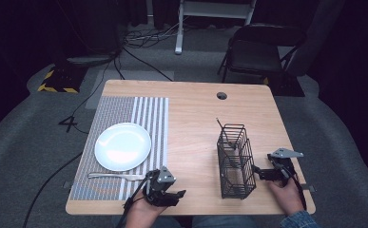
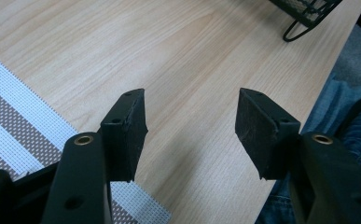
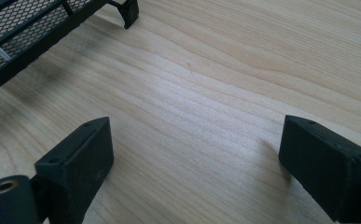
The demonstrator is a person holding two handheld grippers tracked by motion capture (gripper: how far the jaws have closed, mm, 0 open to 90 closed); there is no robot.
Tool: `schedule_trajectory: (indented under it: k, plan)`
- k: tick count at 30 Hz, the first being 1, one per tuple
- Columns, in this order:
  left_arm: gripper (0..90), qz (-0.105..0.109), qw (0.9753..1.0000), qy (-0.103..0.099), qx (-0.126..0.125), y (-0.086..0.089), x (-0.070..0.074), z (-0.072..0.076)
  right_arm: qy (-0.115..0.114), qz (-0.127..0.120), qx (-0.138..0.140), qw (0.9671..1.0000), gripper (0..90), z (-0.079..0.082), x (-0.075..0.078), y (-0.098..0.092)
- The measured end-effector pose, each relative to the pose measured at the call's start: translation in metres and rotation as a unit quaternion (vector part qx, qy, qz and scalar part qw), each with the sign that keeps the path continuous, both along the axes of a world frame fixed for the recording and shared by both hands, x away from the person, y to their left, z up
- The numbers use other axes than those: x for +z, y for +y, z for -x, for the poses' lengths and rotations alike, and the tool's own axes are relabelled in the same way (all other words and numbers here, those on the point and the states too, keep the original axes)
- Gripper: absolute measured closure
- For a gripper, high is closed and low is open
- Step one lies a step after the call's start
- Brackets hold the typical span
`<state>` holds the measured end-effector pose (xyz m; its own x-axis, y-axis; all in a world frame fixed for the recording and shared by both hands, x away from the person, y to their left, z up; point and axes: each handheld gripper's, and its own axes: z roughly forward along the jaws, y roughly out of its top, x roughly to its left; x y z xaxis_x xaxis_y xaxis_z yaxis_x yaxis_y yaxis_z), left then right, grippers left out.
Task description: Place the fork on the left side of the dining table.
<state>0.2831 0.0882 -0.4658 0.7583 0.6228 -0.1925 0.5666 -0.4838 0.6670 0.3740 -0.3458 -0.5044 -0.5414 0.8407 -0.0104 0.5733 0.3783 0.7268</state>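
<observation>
A black wire basket [image 1: 236, 164] stands on the right half of the wooden table [image 1: 191, 114], and a thin utensil handle [image 1: 219, 124] sticks up out of it. On the striped placemat [image 1: 124, 109] at the left sit a white plate [image 1: 122, 146] and, in front of it, a silver fork [image 1: 115, 176]. My left gripper [image 1: 178, 195] [image 2: 190, 116] hovers open and empty at the front edge, just right of the placemat [image 2: 15, 116]. Open and empty too, my right gripper [image 1: 260, 172] [image 3: 194, 140] rests low over bare wood beside the basket [image 3: 24, 32].
A round cable hole [image 1: 222, 95] marks the table's far side. Beyond the table stand a dark folding chair [image 1: 262, 47] and a white frame leg [image 1: 179, 28], with cables [image 1: 139, 38] on the grey floor. The person's jeans [image 2: 336, 107] lie just past the front edge.
</observation>
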Motion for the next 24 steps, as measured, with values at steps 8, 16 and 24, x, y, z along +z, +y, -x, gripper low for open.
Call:
schedule_trajectory:
  k: [8,16,24]
  plan:
    - [41.5,0.037,0.9992,-0.005,-0.017,0.001,0.02,-0.008,0.0,-0.001,-0.002,1.0,10.1,0.0,0.0,0.0]
    - [40.4,0.072,0.9969,-0.025,-0.02,0.004,0.056,-0.023,0.0,-0.001,-0.004,1.0,10.4,0.0,0.0,0.001]
    - [39.3,0.067,0.9962,-0.05,-0.026,0.004,0.085,-0.038,-0.001,-0.001,-0.005,1.0,10.6,0.0,0.0,0.001]
